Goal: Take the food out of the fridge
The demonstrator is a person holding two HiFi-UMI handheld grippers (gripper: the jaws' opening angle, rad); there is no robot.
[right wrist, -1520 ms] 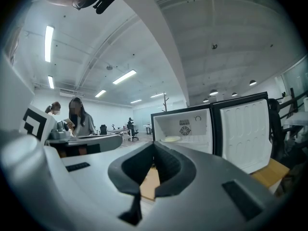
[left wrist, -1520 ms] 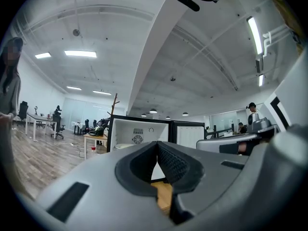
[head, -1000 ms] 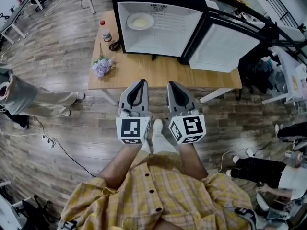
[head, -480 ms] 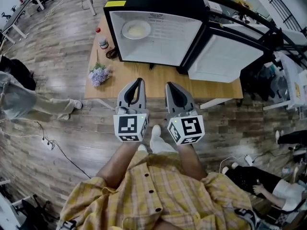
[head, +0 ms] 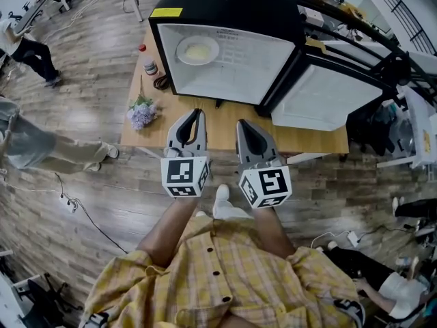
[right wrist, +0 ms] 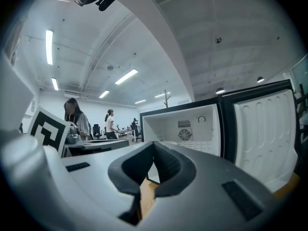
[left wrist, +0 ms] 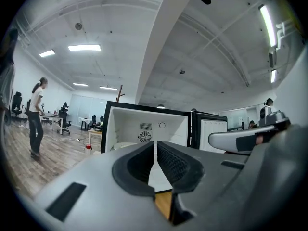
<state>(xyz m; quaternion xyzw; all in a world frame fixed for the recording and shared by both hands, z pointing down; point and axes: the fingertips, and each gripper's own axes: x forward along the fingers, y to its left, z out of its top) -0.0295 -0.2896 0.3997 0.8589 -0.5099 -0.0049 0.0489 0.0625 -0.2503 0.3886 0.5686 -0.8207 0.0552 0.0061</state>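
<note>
1. A yellow label (head: 166, 12) is sitting on the front top edge of the black fridge (head: 232, 5); any print on it is too small to read. Each gripper's cube is showing black-and-white square markers toward the head camera.
2. The fridge is standing on the tabletop (head: 222, 121) with its door (head: 321, 94) swinging wide to the right, baring a white interior with a round fan grille on the back wall.
3. The food (head: 197, 49), pale yellow on a white plate, is resting inside the fridge at the upper left of the compartment, well apart from both grippers.
4. A red-capped bottle (head: 143, 48) and a small jar (head: 151, 67) are standing on the tabletop just left of the fridge, with a dark coiled item (head: 162, 82) beside them and a bunch of purple flowers (head: 142, 112) lying nearer the front edge.
5. The left gripper (head: 198, 113) is pointing level at the fridge, its jaws pressing together on nothing.
6. The right gripper (head: 242, 123) is hovering alongside it, its jaws likewise meeting at the tips and holding nothing.
7. The tabletop is light wood, standing on a grey-brown plank floor (head: 89, 183) in an open office with strip lights overhead; other people are standing and sitting around the edges.
</note>
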